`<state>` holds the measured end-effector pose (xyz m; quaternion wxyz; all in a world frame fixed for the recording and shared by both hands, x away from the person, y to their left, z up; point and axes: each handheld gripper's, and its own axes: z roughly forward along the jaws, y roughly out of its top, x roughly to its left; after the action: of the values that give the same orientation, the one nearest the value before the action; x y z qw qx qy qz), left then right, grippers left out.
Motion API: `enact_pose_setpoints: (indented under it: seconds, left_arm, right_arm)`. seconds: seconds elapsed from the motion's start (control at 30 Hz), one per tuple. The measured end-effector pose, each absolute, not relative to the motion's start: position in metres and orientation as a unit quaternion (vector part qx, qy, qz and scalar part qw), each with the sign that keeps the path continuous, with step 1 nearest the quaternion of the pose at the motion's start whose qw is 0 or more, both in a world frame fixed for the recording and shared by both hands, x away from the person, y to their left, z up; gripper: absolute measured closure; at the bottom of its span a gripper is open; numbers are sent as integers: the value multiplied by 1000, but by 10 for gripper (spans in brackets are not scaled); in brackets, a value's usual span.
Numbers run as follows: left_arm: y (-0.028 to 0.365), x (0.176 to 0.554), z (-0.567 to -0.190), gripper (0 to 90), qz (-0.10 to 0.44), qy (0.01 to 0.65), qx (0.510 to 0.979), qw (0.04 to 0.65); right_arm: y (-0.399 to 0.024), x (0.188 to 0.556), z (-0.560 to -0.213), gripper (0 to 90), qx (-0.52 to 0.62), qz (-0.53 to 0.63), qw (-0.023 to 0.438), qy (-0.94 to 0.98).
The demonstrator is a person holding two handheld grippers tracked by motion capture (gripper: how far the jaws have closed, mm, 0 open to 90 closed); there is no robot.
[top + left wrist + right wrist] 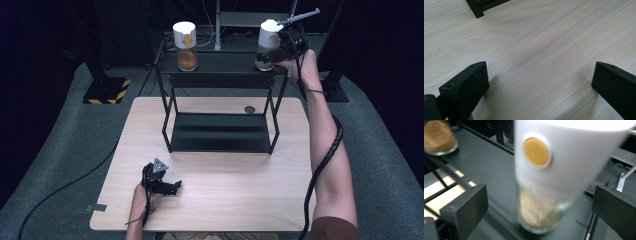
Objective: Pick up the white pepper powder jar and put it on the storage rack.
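Two grinders stand on the rack's top shelf [220, 62], and we judge the placing done: right tongs [540, 202] released around the right grinder [564, 167] (left tongs [540, 80] gape idle over the surface [544, 45]).

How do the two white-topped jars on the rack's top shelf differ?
The left jar stands at the left end of the top shelf, apart from both grippers; the right jar stands at the right end between the open fingers of the right gripper. The left jar's glass base holds orange-brown contents; the right jar's look paler and greyer. Both stand upright, with a white top bearing a yellow round button over a clear glass base.
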<state>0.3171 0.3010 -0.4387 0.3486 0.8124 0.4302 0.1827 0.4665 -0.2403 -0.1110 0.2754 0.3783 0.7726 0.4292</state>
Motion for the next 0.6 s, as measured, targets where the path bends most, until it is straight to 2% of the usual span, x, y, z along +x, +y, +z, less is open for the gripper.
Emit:
enact_pose_setpoints:
  seconds: [0.33, 0.6]
  left_arm:
    - [301, 317, -438, 4, 183, 430, 813, 348]
    - [301, 317, -439, 5, 183, 429, 813, 348]
  right_arm:
    - [-262, 415, -119, 0, 350, 420, 302, 781]
    - [-273, 375, -146, 0, 330, 405, 321, 790]
